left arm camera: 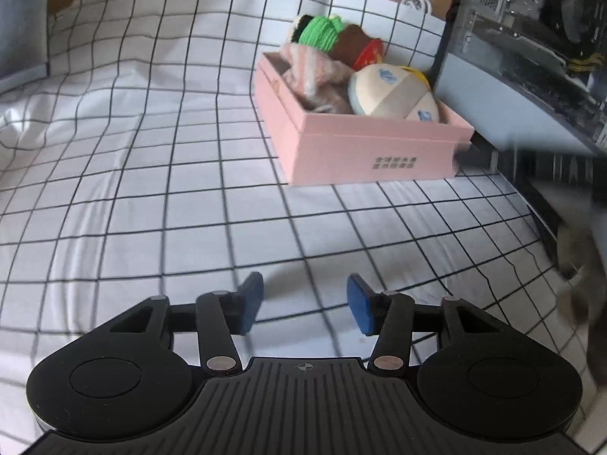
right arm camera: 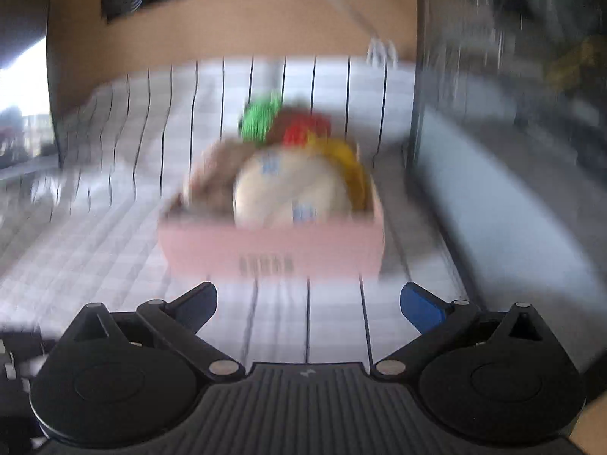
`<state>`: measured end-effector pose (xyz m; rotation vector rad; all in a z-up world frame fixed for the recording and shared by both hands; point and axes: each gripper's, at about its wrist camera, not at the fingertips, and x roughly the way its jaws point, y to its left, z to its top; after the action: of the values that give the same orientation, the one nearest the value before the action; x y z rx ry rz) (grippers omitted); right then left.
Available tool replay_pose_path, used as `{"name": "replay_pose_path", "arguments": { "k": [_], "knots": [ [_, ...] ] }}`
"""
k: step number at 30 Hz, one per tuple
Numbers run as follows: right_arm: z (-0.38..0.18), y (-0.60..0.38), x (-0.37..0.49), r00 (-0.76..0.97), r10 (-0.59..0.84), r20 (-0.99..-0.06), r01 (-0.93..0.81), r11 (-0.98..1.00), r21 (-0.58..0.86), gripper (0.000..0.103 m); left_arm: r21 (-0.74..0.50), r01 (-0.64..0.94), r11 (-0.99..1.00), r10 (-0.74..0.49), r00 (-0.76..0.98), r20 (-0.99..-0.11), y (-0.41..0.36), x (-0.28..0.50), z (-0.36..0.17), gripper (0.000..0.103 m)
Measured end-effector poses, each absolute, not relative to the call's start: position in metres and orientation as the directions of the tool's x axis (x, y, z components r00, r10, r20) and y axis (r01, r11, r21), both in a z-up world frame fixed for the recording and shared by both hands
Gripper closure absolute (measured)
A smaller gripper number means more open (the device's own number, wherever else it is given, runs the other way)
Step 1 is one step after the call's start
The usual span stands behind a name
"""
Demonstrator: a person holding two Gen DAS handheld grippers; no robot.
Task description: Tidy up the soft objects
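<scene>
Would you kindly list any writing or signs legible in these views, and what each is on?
Pink box, front wall: two rows of dark characters, too small to read; blurred in the right wrist view.
Cream round plush: blue emblems, not readable.
Nothing else carries text.

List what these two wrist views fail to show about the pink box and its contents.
- Right wrist view: motion blur smears the pink box and its print.
- Left wrist view: the green knit toy hides the item behind it.
- Left wrist view: the cream plush covers the yellow item; box bottom unseen.
</scene>
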<state>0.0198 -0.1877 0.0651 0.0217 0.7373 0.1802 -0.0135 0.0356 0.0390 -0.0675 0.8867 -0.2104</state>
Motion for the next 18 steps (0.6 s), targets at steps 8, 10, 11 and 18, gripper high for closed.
{"name": "replay_pose_path", "arguments": {
  "k": [8,10,11,18],
  "knots": [
    [0.03,-0.204,0.026,0.653,0.153,-0.741,-0.138,0.987,0.082,0.0,-0.008,0.074,0.997,-0.059,0.73,-0.681,-0.013,-0.034,0.021,0.03],
    [0.021,-0.207,0.029,0.633,0.15,-0.76,-0.126,0.988,0.09,0.0,-0.016,0.039,0.999,-0.039,0.742,-0.669,-0.014,-0.034,0.019,0.03],
    [0.02,-0.205,0.028,0.648,0.133,-0.75,-0.13,0.99,0.063,0.0,-0.017,0.029,0.999,-0.033,0.747,-0.664,-0.013,-0.033,0.019,0.03],
    [0.013,-0.205,0.021,0.7,0.141,-0.7,-0.143,0.988,0.056,0.0,0.018,-0.015,1.0,0.023,0.765,-0.643,-0.012,-0.02,0.013,0.029]
  ]
}}
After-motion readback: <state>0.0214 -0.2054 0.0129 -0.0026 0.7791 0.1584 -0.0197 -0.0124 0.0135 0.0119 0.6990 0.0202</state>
